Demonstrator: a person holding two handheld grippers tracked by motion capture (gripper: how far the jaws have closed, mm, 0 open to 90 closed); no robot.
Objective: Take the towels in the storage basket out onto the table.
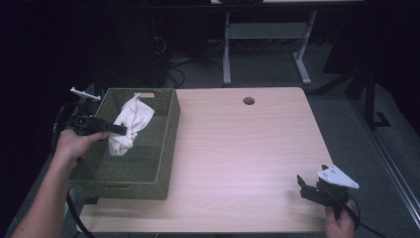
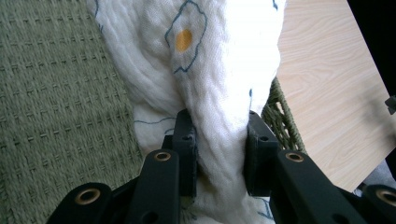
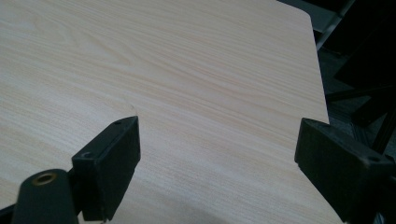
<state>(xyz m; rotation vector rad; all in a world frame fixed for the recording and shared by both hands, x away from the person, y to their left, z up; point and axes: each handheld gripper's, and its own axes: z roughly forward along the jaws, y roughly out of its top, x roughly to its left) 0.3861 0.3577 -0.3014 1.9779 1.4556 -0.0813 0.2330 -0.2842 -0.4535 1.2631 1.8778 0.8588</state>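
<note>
Left claw [image 1: 125, 131] clenched on white cloth [image 2: 219, 70] over basket [image 1: 163, 148]; right claw [image 3: 217, 168] released (idle). Recommend lifting straight up until the hanging end clears the rim.

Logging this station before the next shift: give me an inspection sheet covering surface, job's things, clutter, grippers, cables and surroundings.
Surface: light wood table, round hole near far edge.
Job's things: white cloth with blue and yellow print, held over the green woven basket at table's left.
Clutter: nothing seen.
Grippers: left gripper shut on the cloth; right gripper open above bare table, near right corner.
Cables: black cable trailing below left forearm; more on floor behind.
Surroundings: dark room, grey desk frame beyond.
</note>
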